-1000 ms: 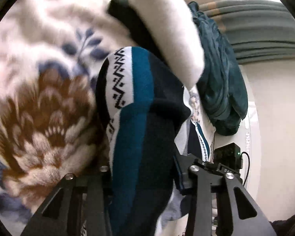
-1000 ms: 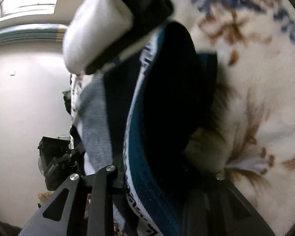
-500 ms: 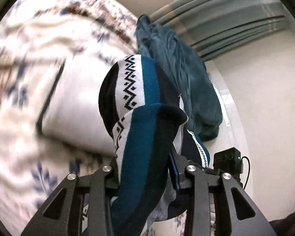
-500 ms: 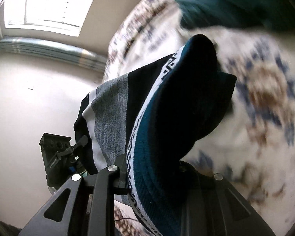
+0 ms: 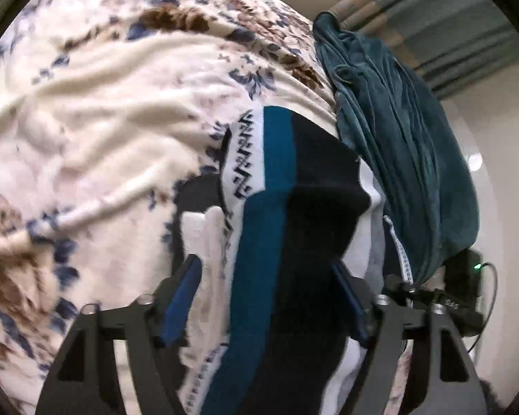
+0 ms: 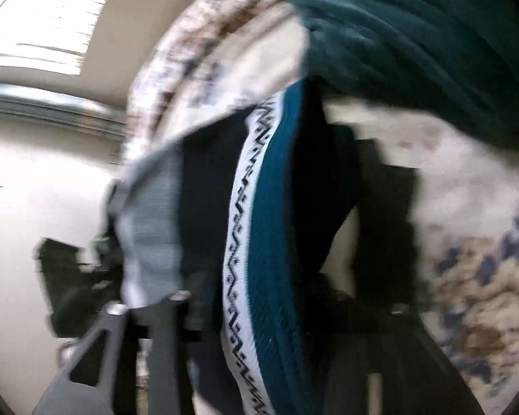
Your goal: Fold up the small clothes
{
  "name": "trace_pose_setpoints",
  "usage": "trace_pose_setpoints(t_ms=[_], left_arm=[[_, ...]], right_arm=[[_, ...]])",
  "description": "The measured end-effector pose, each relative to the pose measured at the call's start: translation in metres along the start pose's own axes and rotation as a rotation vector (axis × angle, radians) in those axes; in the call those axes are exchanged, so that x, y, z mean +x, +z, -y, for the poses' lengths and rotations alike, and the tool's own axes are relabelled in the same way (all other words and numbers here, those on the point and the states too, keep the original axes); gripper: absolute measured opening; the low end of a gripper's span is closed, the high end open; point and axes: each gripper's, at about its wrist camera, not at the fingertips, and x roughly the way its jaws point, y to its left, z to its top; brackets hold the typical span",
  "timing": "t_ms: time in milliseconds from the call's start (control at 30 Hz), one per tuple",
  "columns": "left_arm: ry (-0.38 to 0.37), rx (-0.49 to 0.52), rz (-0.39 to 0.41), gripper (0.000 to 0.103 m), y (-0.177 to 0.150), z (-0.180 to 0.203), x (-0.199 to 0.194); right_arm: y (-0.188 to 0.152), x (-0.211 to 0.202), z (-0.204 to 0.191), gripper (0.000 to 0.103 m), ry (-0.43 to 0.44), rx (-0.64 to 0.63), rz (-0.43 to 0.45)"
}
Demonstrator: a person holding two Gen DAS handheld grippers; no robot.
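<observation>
A small striped garment (image 5: 287, 228), with teal, black, white and grey bands and a zigzag trim, hangs between both grippers. My left gripper (image 5: 270, 297) has its jaws spread wide and the garment drapes between them. In the right wrist view the same garment (image 6: 259, 214) fills the middle. My right gripper (image 6: 276, 307) holds it between its fingers; that view is blurred. A white and black folded piece (image 5: 204, 242) lies on the blanket just behind the garment.
A floral fleece blanket (image 5: 103, 121) in cream, brown and blue covers the surface. A dark teal cloth (image 5: 398, 145) lies heaped at the right; it also shows in the right wrist view (image 6: 415, 34). Grey curtains (image 5: 449, 24) and a pale wall stand behind.
Both grippers swung with the garment toward the blanket and teal cloth. The left jaws have spread open from being shut on the garment. The white and black piece dropped from above to behind it.
</observation>
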Motion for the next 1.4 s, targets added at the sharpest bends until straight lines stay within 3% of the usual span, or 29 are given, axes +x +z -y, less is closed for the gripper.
trace_pose_setpoints(t_ms=[67, 100, 167, 200, 233, 267, 333, 467, 700, 1000, 1400], left_arm=[[0.023, 0.010, -0.005, 0.073, -0.001, 0.007, -0.006], [0.039, 0.018, 0.004, 0.073, -0.003, 0.010, -0.010], [0.142, 0.072, 0.055, 0.074, -0.013, 0.025, -0.023], [0.232, 0.125, 0.108, 0.075, -0.024, 0.038, -0.032], [0.288, 0.151, 0.133, 0.081, -0.027, 0.043, -0.032], [0.342, 0.167, 0.144, 0.089, -0.033, 0.048, -0.033], [0.427, 0.179, 0.162, 0.095, -0.054, 0.060, -0.035], [0.555, 0.200, 0.170, 0.095, -0.089, 0.083, -0.041], [0.555, 0.221, 0.180, 0.095, -0.130, 0.128, -0.082], [0.529, 0.282, 0.236, 0.095, -0.191, 0.212, -0.190], [0.491, 0.291, 0.331, 0.095, -0.269, 0.291, -0.323]], right_arm=[[-0.007, -0.013, -0.009, 0.074, -0.161, -0.110, 0.053], [-0.013, -0.022, -0.014, 0.075, -0.240, -0.152, 0.090], [-0.024, -0.030, -0.020, 0.081, -0.349, -0.201, 0.129], [-0.031, -0.034, -0.022, 0.095, -0.396, -0.217, 0.141], [-0.041, -0.038, -0.022, 0.101, -0.434, -0.225, 0.154], [-0.048, -0.041, -0.025, 0.103, -0.470, -0.226, 0.167], [-0.065, -0.053, -0.028, 0.103, -0.527, -0.216, 0.196], [-0.105, -0.071, -0.044, 0.103, -0.603, -0.229, 0.219], [-0.160, -0.147, -0.088, 0.103, -0.630, -0.241, 0.288], [-0.245, -0.290, -0.151, 0.103, -0.626, -0.252, 0.422], [-0.358, -0.463, -0.217, 0.103, -0.580, -0.328, 0.552]])
